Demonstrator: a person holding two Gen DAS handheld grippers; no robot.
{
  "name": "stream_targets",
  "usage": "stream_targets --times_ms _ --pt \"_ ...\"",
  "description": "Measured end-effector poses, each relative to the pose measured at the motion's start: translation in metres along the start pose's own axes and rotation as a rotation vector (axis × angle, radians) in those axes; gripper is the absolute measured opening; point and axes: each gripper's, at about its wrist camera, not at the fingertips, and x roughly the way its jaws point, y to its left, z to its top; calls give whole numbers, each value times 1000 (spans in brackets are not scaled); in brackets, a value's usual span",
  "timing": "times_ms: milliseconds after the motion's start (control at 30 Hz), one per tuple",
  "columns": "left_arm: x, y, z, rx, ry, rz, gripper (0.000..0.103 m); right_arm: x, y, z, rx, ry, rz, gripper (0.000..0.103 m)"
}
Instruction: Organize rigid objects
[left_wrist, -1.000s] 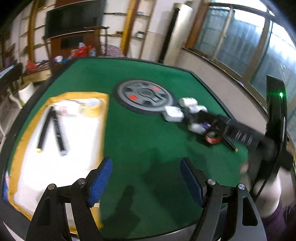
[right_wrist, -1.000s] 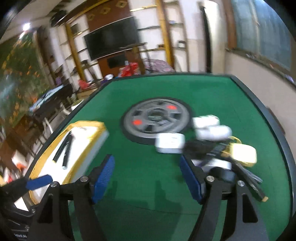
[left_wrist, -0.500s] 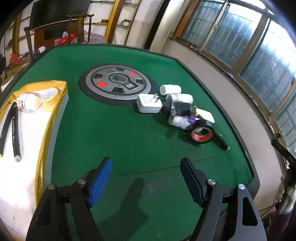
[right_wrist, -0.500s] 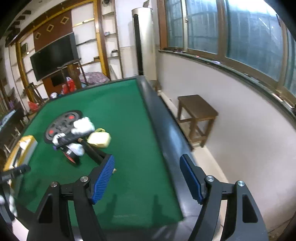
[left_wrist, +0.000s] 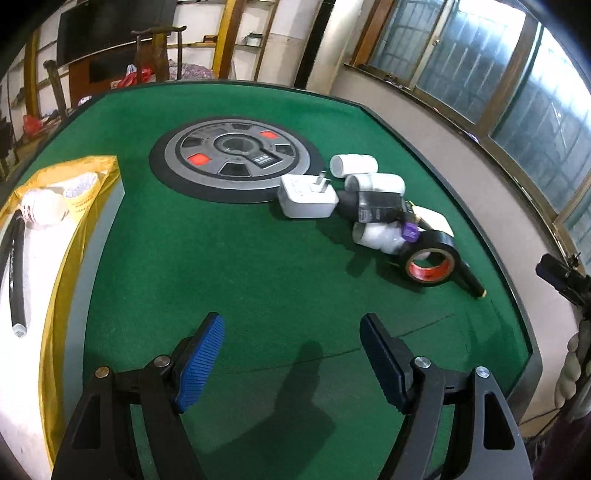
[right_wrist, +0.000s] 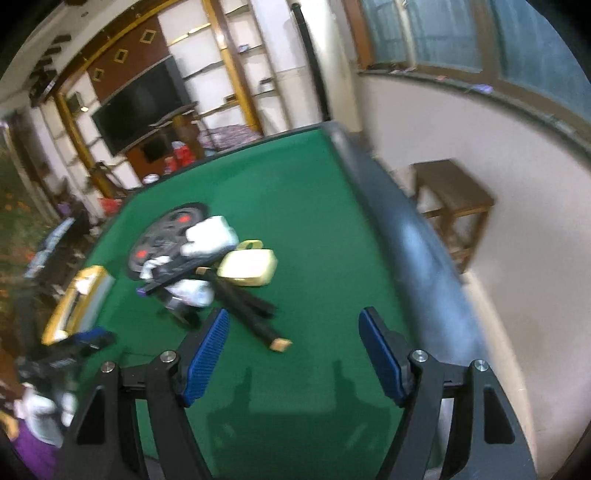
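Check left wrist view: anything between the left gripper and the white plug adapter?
Nothing. In the left wrist view only bare green felt lies between the open left gripper and the white plug adapter.

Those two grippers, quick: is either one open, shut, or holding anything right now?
Left gripper: open, holding nothing, above bare green felt.
Right gripper: open, holding nothing, above bare green felt.

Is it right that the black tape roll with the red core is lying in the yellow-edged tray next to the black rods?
No. The left wrist view shows the black tape roll on the green table, in the clutter by the white charger, not in the yellow-edged tray.
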Motion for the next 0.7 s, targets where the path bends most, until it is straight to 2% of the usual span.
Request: stream_targets --times_ms 133,200,300,400,467,533,600,700 --pt "7 12 2 -50 2 -1 79 32 27 18 11 67 120 72" --pt "4 15 2 -83 -5 7 79 46 40 24 51 92 139 72" --pt "-20 18 -2 -154 -59 48 79 43 63 25 50 51 180 72" --pt "-51 15 -19 -155 -121 72 79 35 80 19 65 29 204 72" --pt "-74 13 -40 -137 -168 72 80 36 88 16 66 45 175 72" --pt "-86 11 -54 -101 -182 35 82 40 95 12 60 68 93 72" --pt "-89 13 -60 -47 -175 3 82 45 99 8 75 84 23 72" --pt "-91 37 -58 -64 -170 -34 82 52 100 5 114 105 -44 72"
